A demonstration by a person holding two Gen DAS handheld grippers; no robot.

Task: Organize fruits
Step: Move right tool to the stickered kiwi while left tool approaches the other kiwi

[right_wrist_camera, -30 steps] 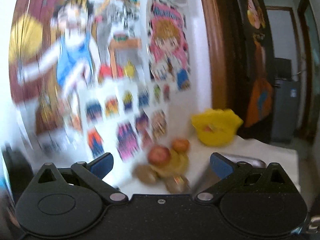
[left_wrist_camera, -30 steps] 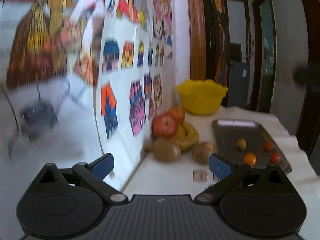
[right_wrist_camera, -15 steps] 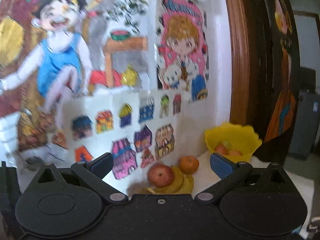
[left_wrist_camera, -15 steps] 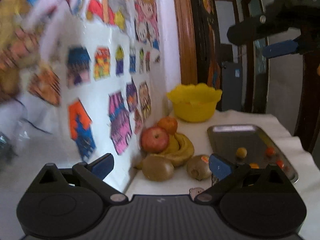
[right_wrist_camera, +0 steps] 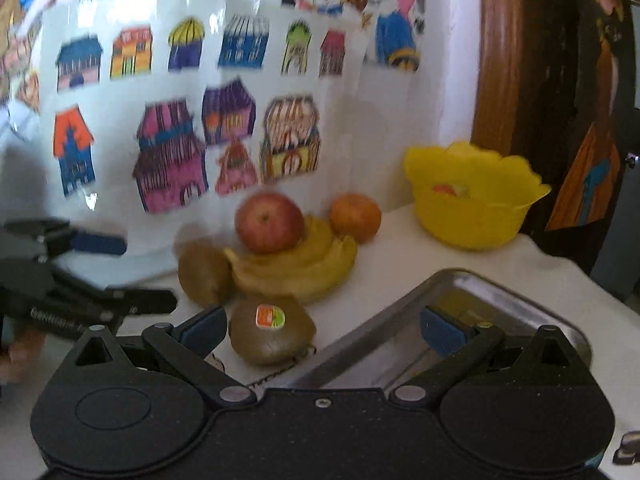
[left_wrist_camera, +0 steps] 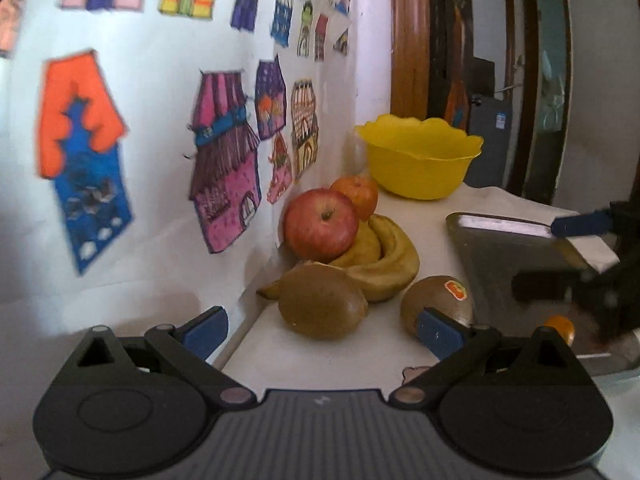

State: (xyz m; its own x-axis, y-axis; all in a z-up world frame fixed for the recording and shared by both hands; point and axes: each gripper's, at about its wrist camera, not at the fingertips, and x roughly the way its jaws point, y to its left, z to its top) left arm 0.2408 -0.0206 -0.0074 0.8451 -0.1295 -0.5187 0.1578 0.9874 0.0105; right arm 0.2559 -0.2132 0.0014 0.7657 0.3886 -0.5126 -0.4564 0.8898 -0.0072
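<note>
The fingers (left_wrist_camera: 206, 326) of the left gripper (left_wrist_camera: 322, 330) are spread wide with nothing between them, hanging just above the white table (left_wrist_camera: 352, 360) with a plain brown kiwi (left_wrist_camera: 322, 300) lying in the gap ahead, untouched. The right gripper (right_wrist_camera: 320, 330) has its fingers (right_wrist_camera: 442, 330) just as far apart and empty, its left finger close beside a second kiwi (right_wrist_camera: 270, 330) that wears a small orange and green sticker on top. Taking the banana bunch (left_wrist_camera: 384, 260) as the landmark: it is a curved, dull yellow cluster with brownish patches, lying on the table close to the wall. A red apple (left_wrist_camera: 320, 226) with yellow flecks and a short stem sits on the wall side of the bunch, resting against it, and a smaller orange-red fruit (left_wrist_camera: 356, 196) sits just behind the apple. The plain kiwi touches the near end of the bunch, and the stickered kiwi lies just in front of it, towards the metal tray (left_wrist_camera: 492, 256). The tray, a shallow steel one with a bright rim, lies to the right of the bananas; a small orange fruit (left_wrist_camera: 560, 326) shows at its near end in the left wrist view. Beyond the bananas, near the wooden door frame (right_wrist_camera: 496, 52), stands a yellow plastic bowl (left_wrist_camera: 418, 160) with a scalloped rim, and the right wrist view shows something reddish inside it, too blurred to name. Coloured drawings of houses (right_wrist_camera: 170, 160) cover the wall behind the fruit.
</note>
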